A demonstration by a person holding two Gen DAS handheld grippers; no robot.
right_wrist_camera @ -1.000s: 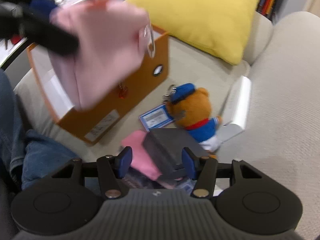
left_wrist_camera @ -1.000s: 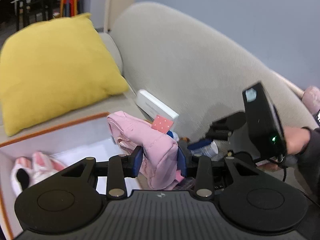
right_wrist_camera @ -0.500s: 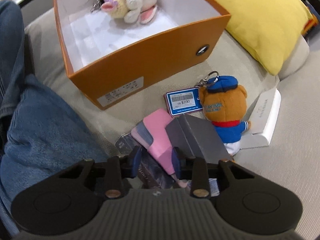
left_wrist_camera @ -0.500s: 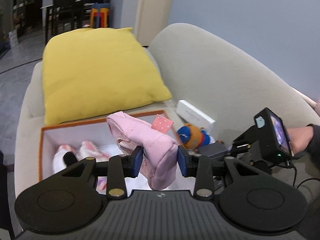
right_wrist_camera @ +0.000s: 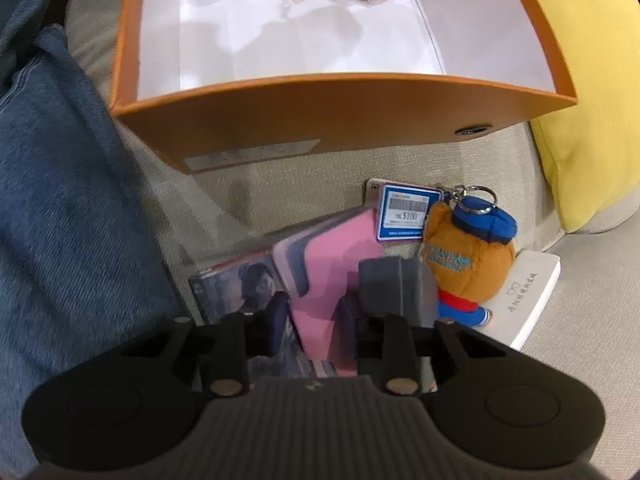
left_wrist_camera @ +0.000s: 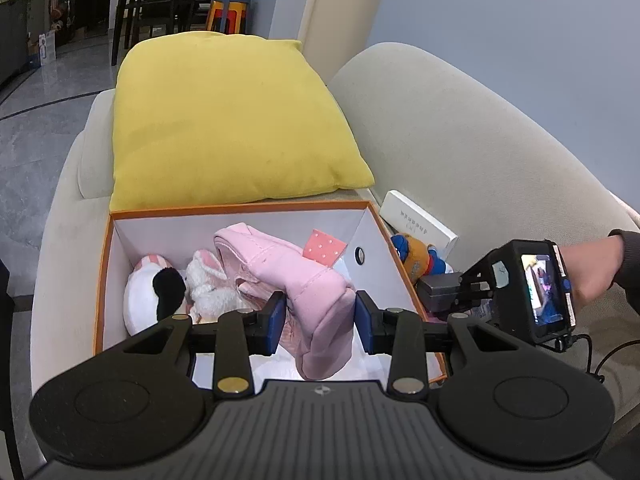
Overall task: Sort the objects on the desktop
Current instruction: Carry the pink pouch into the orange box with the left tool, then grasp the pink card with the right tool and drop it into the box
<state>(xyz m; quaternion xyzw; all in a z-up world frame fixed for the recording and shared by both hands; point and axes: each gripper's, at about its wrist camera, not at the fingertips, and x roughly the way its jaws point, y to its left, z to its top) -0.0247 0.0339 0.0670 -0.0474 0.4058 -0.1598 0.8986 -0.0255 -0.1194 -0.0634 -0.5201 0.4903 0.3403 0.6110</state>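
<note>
My left gripper point(left_wrist_camera: 320, 320) is shut on a pink padded pouch point(left_wrist_camera: 296, 276) and holds it above the inside of the orange box point(left_wrist_camera: 105, 280). In the box lie a white and pink bunny plush point(left_wrist_camera: 204, 280) and a white plush with a black patch point(left_wrist_camera: 152, 296). My right gripper point(right_wrist_camera: 314, 320) points down at the sofa seat, shut on a flat pink card case point(right_wrist_camera: 328, 256). That case lies on a photo booklet point(right_wrist_camera: 236, 284), beside a grey box point(right_wrist_camera: 396, 284). The bear keychain point(right_wrist_camera: 468, 256) and its blue price tag point(right_wrist_camera: 404, 216) lie just beyond.
The orange box point(right_wrist_camera: 320, 112) stands just behind the pile. A long white box point(right_wrist_camera: 528, 292) lies right of the bear, against the sofa back. A yellow cushion point(left_wrist_camera: 224, 120) leans behind the orange box. A person's leg in jeans point(right_wrist_camera: 60, 220) fills the left.
The left gripper has carried the pink pouch from beside the box to above its inside. The right gripper has tipped downward, sunk to the pile and closed on the pink card case.
</note>
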